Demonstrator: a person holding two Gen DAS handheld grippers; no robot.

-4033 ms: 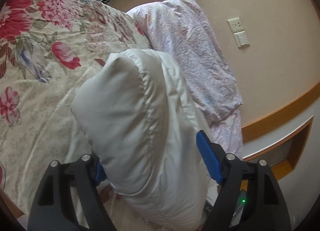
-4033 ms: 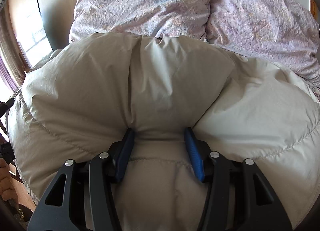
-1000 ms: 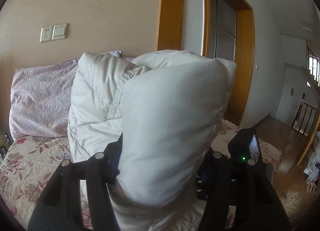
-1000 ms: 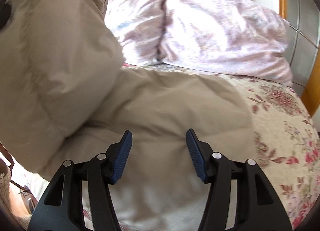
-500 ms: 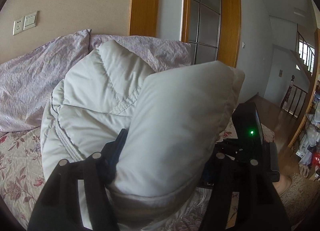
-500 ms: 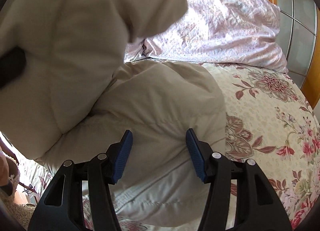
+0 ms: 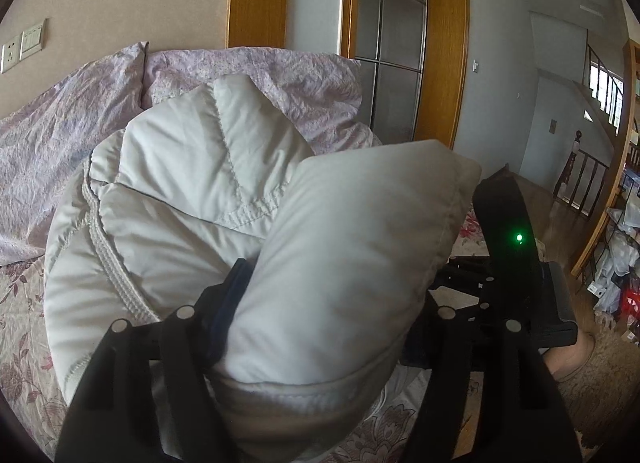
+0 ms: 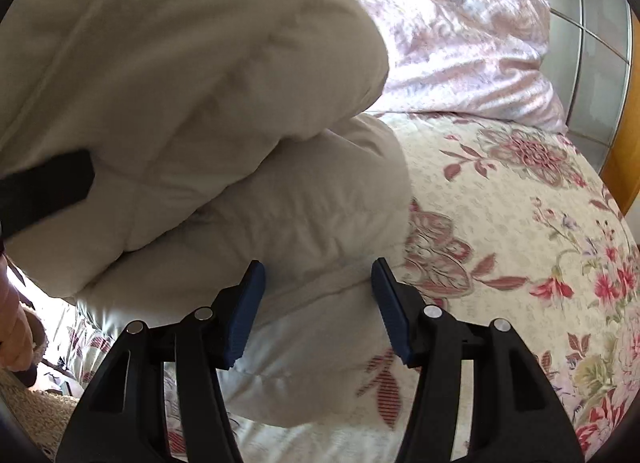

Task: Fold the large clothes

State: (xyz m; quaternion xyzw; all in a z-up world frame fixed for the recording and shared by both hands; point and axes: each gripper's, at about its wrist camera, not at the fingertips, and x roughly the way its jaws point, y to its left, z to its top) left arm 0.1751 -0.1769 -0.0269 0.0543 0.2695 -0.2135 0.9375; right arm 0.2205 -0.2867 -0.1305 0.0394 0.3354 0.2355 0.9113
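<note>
Between left gripper (image 7: 324, 303) jaws, puffy jacket (image 7: 348, 263)

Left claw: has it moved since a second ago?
Yes. The left claw, opening around the puffy jacket, swung right: the wall socket slid to the frame's left edge.

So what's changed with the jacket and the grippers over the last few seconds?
The right gripper let go of the puffer jacket and now stands open over it. The left gripper swung its padded fold across onto the jacket and has just been opening, fold still between its jaws. Bedspread and pillows stayed put.
</note>
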